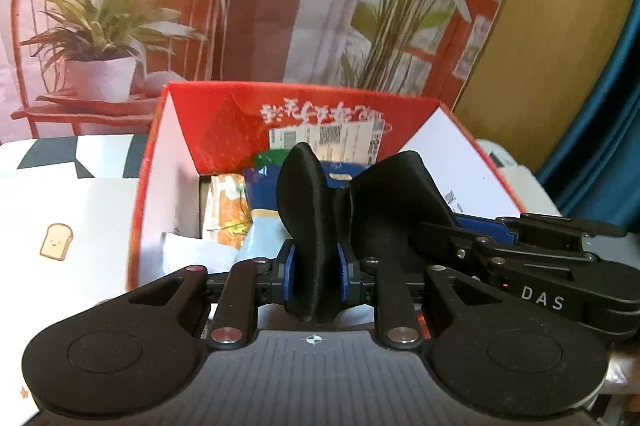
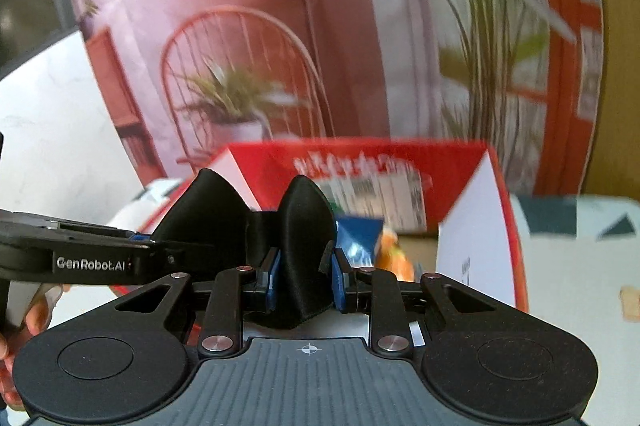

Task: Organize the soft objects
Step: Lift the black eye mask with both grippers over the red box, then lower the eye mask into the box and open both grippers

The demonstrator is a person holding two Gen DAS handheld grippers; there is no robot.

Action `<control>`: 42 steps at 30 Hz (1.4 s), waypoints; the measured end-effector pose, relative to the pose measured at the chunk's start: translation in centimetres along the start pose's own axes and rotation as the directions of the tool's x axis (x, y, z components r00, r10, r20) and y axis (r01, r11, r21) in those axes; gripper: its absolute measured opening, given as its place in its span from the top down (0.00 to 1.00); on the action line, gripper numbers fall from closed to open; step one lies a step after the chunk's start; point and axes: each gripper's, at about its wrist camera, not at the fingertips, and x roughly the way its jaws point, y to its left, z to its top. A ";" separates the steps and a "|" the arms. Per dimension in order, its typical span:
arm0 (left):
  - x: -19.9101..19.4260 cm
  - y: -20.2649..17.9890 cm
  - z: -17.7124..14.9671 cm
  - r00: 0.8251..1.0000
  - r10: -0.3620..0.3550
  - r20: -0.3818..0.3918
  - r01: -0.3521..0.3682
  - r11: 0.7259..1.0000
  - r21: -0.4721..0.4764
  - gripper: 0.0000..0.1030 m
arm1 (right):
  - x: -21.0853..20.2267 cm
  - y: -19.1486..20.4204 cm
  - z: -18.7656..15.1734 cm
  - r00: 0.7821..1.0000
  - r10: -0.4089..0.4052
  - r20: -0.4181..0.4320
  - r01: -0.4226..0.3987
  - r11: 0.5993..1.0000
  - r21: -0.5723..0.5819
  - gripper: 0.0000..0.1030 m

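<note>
A black soft eye mask [image 1: 380, 201] hangs stretched between my two grippers in front of an open red cardboard box [image 1: 224, 129]. My left gripper [image 1: 317, 274] is shut on one end of the mask, its blue pads [image 1: 290, 272] pressed into the fabric. The right gripper [image 1: 460, 246] reaches in from the right side and clamps the other end. In the right wrist view the right gripper [image 2: 305, 280] is shut on its end of the mask [image 2: 208, 209], and the left gripper [image 2: 160, 246] comes in from the left. The box [image 2: 476, 238] lies just beyond.
Inside the box lie an orange packet [image 1: 228, 209], a blue packet [image 1: 260, 189] and a labelled parcel [image 1: 328, 137]. A white cloth with a toast print [image 1: 56, 242] covers the table at left. A printed backdrop [image 1: 120, 25] stands behind, with a teal curtain [image 1: 600, 145] at right. A hand [image 2: 36, 306] holds the left gripper.
</note>
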 end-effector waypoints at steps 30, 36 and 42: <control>-6.5 0.6 1.6 0.960 0.176 0.217 -0.188 0.981 0.038 0.00 | -2.6 -1.4 0.5 0.978 -0.201 0.058 0.201 0.979 -0.004 0.24; -9.2 -1.0 0.6 0.939 0.218 0.266 -0.240 0.969 0.052 0.00 | -5.3 -0.7 1.0 0.978 -0.176 0.108 0.176 0.984 0.009 0.00; -11.7 -2.8 -0.4 0.925 0.261 0.277 -0.286 0.957 0.055 0.00 | -7.5 0.4 1.0 0.974 -0.197 0.113 0.195 0.980 0.034 0.00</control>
